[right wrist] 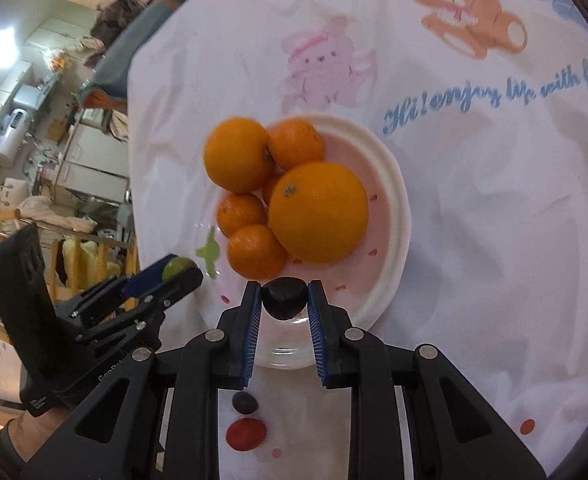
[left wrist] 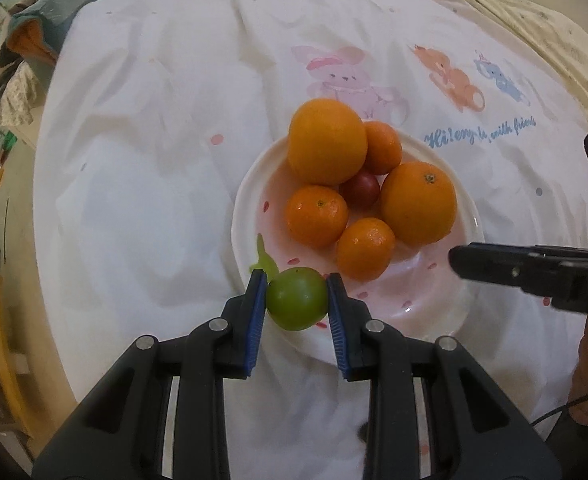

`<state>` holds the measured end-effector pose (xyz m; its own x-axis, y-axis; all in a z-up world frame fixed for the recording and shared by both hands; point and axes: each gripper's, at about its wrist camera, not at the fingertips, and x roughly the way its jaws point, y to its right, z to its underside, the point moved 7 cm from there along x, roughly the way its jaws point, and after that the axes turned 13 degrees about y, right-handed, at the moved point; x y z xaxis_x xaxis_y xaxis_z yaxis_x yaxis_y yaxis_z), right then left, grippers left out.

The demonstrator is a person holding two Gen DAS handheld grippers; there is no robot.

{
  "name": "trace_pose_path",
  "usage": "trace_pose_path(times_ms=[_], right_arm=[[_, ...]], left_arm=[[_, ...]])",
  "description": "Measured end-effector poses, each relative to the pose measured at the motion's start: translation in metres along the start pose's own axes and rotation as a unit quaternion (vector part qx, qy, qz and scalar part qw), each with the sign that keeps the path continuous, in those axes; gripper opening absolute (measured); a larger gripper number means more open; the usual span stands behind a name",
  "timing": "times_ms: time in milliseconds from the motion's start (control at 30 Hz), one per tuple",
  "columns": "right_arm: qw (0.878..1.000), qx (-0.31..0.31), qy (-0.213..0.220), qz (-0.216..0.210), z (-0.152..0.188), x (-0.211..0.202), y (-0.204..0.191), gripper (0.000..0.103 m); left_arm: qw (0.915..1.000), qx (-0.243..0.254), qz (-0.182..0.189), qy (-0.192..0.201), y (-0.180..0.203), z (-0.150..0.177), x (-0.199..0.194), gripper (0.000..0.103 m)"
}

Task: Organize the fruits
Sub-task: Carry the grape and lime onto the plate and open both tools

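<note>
- Fruit is in both grippers: our left gripper (left wrist: 297, 300) has its jaws closed on a small green fruit (left wrist: 297, 298), low in the left wrist frame over the near rim of the pink plate (left wrist: 437, 300); our right gripper (right wrist: 284, 300) has its jaws clamped narrow on a dark plum-like fruit (right wrist: 284, 297), low centre of the right wrist frame, also over the plate's near edge.
- Rim is our first worry: the green fruit hangs right at the edge, so if we let go here it could land on the lip and roll off onto the white printed cloth (left wrist: 142, 184) that covers the surface.
- Crowding is the second: two large oranges (left wrist: 326, 141) and three small tangerines (left wrist: 317, 216) fill the middle and far side of the plate with a red fruit (left wrist: 361, 188) wedged among them. A drop from height could knock one loose, and round fruit on a shallow plate will likely roll.
- Both tools converge on the same near part of the plate; the right one reaches in from the right edge of the left wrist frame, so we judge a clash of fingers possible if both go in together.
- Squeeze is a risk too: both fruits look small and soft, and hard pads could bruise them.
- Two more small fruits, one dark (right wrist: 244, 403) and one red (right wrist: 246, 434), lie on the cloth at the bottom of the right wrist frame, beneath the right tool, where we could nudge them away.
</note>
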<state>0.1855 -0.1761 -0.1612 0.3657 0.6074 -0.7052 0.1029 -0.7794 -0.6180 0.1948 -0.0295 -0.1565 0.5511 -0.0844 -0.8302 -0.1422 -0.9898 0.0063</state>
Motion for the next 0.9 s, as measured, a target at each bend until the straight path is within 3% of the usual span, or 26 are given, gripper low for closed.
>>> trace_pose_path(times_ms=[267,733,800,867,900], right_arm=[[0.999,0.02,-0.02,0.015,0.005,0.01,0.012,0.025],[0.999,0.027,-0.012,0.014,0.003,0.008,0.013,0.028],[1.0,0.026,-0.011,0.013,0.002,0.009,0.011,0.031],[0.999,0.026,-0.004,0.019,0.0,0.007,0.012,0.049],[0.999,0.031,-0.002,0.015,0.0,0.006,0.012,0.053]], left_arm=[[0.9999,0.001,0.001,-0.017,0.001,0.0,0.019,0.026],[0.9995,-0.006,0.016,-0.026,0.004,0.001,0.023,0.027],[0.9994,-0.003,0.014,-0.03,0.004,0.002,0.023,0.027],[0.9994,0.001,0.008,-0.035,0.005,0.003,0.025,0.03],[0.9993,0.002,0.009,-0.037,0.005,0.003,0.025,0.038]])
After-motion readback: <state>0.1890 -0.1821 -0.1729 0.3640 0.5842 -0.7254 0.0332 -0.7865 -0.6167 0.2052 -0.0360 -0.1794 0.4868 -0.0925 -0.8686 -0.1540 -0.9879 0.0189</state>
